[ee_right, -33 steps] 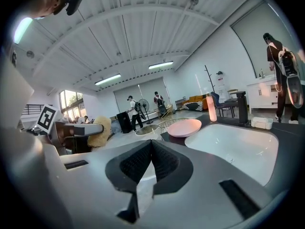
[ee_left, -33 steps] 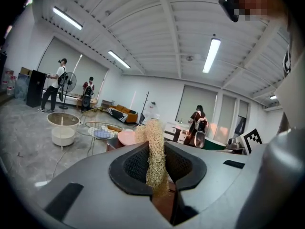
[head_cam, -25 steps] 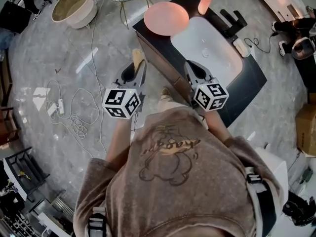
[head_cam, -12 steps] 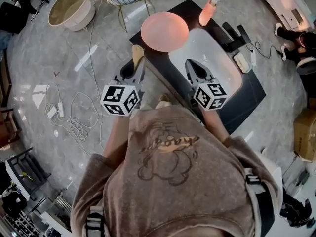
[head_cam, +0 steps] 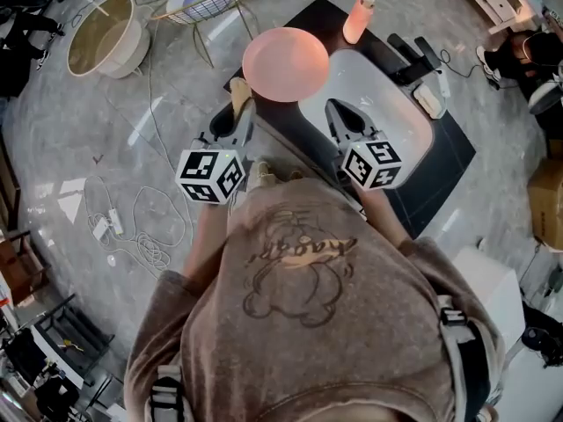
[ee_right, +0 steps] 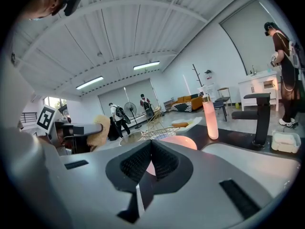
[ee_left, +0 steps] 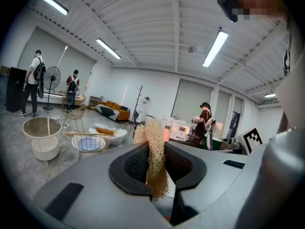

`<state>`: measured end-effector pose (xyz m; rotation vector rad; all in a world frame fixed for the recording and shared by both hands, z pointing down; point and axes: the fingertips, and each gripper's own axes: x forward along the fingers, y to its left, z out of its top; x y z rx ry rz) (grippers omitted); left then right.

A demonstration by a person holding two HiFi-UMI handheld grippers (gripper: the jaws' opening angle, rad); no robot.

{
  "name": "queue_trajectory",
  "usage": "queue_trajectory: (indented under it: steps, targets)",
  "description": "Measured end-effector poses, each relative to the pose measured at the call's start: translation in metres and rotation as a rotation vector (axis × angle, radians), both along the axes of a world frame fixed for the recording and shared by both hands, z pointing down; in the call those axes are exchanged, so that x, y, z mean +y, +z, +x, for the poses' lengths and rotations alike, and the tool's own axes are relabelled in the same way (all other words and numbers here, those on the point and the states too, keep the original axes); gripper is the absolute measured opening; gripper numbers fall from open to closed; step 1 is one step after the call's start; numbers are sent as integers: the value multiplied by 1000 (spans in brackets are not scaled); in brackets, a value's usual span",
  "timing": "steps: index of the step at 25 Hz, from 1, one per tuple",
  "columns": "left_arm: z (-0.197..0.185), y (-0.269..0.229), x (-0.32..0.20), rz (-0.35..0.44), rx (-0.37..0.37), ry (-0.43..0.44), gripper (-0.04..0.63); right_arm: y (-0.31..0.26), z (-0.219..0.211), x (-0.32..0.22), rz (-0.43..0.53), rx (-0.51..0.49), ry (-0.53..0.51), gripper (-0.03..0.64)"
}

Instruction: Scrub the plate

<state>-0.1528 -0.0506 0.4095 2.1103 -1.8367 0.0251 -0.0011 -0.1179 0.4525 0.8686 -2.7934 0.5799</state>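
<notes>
Head view: a round pink plate (head_cam: 285,63) is laid on the dark table (head_cam: 444,152), far of both tongs, left of the white sink (head_cam: 387,95).
Left gripper view: left tongs (ee_left: 156,150) are clamped on a tan fibrous scrubber (ee_left: 154,132).
Right gripper view: right tongs (ee_right: 151,152) are pressed together, nothing held.

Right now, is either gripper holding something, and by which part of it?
The left gripper pinches a tan fibrous scrubber at its middle; its upper end sticks out past the jaws. The right gripper is shut on nothing.
</notes>
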Motion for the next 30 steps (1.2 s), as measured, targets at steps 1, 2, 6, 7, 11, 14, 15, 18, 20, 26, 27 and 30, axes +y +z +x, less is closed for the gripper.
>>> queue_trajectory:
  steps: [1,2,6,7,11,14,15,18,20,26,27,30]
  targets:
    - [-2,0,-4,0,3,15,77,0,-1,-2,-1,1,15,0]
    - [-4,0,-7,0,7,26,77,0,-3,-5,-1,1,28,0]
    - [-13,0,-21,4,16,53,77,0,-12,-17,-2,1,60,0]
    - [-14,1,-24,4,18,60,77,1,-13,-21,-1,7,71,0]
    - [-10,5,-27,1,19,76,77,7,-8,-29,1,31,115,2]
    - [-8,6,-29,3,20,84,77,16,-6,-35,-17,41,119,19]
    - [-8,8,-30,2,21,87,77,20,-7,-36,-27,46,115,40]
    - [-6,12,-33,-5,27,93,77,34,-10,-43,-59,66,102,82]
    - [-5,13,-38,-8,30,98,75,42,-12,-52,-92,66,98,132]
    - [-10,14,-48,-15,34,95,77,77,-19,-86,-211,72,120,216]
    - [-11,15,-48,-17,32,92,77,84,-18,-91,-225,76,124,216]
    - [-13,16,-49,-21,28,86,77,106,-17,-104,-263,97,133,216]
